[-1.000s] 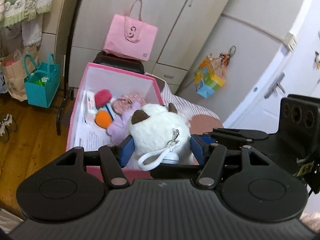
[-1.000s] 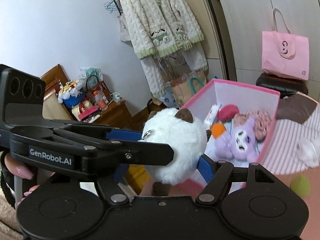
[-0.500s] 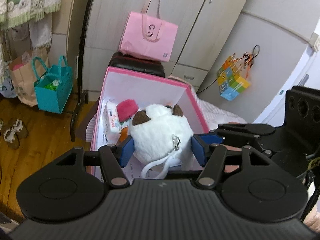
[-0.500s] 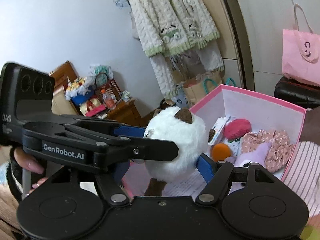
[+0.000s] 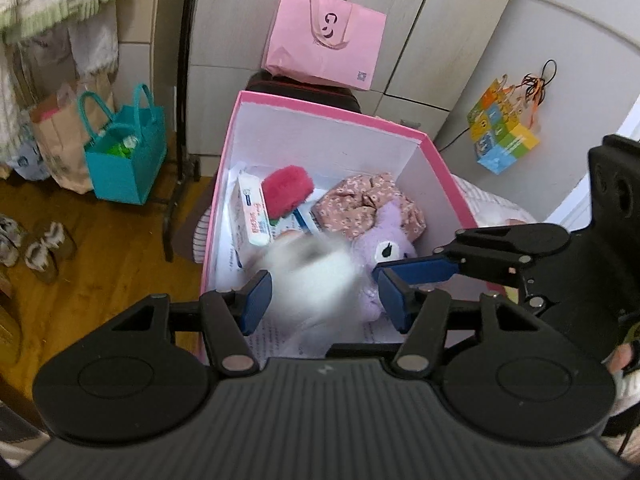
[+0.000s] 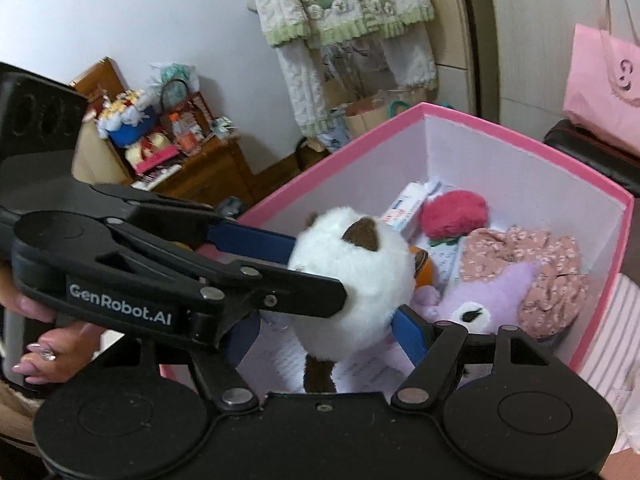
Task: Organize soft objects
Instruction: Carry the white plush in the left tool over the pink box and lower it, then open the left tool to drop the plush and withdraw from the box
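A round white plush (image 6: 352, 280) with brown ears hangs low inside the pink box (image 5: 320, 112). In the left wrist view it is a blur (image 5: 308, 276) between the blue pads. My left gripper (image 5: 325, 300) is shut on it and its jaws are closing a little. From the right wrist view its two fingers clamp the plush from the left. My right gripper (image 6: 326, 338) stands open around the plush's lower part, its right pad against the fur. Under the plush lie a purple plush (image 5: 384, 248), a red fuzzy toy (image 5: 288, 190), floral fabric (image 5: 360, 200) and an orange ball (image 6: 422, 270).
A pink bag (image 5: 324, 36) sits on a black stool behind the box. Left of the box are a rack pole (image 5: 184, 80), a teal bag (image 5: 124, 156) and shoes (image 5: 40, 244) on the wooden floor. A person's hand (image 6: 60, 344) holds the left gripper. A wooden cabinet (image 6: 200, 168) stands further left.
Both grippers have come forward and down over the pink box with the white plush. The plush now sits below the box rim, and in the left wrist view it has turned blurred.
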Demonstrator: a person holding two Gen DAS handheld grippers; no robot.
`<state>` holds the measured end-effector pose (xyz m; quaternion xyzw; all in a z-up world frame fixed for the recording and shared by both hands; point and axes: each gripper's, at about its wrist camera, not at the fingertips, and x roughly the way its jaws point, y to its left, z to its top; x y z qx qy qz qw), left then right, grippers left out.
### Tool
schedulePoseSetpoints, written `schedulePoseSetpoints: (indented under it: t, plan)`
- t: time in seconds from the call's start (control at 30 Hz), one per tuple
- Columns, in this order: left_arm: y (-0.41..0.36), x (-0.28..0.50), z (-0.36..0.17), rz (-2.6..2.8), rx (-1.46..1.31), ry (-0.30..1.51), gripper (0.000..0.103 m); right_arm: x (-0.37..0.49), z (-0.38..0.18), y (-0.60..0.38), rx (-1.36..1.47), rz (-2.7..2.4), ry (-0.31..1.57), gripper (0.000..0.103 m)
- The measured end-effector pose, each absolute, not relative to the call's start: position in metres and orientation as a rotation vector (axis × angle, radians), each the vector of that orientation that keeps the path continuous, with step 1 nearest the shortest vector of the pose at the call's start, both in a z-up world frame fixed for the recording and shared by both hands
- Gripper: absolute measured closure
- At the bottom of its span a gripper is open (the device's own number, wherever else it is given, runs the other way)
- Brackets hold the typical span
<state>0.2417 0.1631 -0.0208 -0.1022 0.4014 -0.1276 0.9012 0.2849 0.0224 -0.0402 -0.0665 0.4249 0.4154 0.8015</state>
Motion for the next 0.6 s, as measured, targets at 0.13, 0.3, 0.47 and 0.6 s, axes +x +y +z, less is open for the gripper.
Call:
schedulePoseSetpoints:
  t: [0.13,0.3,0.47,0.6]
  plan:
    - [0.159,0.24,-0.019,-0.234,-0.181,0.811,0.046,0.284,-0.039,0.023,-0.176,0.846,0.902,0.027]
    - [0.155,0.223,-0.008,-0.217,-0.122,0.77,0.046,0.275,-0.033,0.016,-0.186,0.82,0.891,0.027]
    - [0.154,0.201,0.007,-0.243,-0.094,0.746,0.044,0.261,-0.024,0.008,-0.196,0.804,0.875,0.027]
    - [0.15,0.177,0.022,-0.276,-0.07,0.721,0.043,0.243,-0.016,0.002,-0.214,0.791,0.858,0.027]
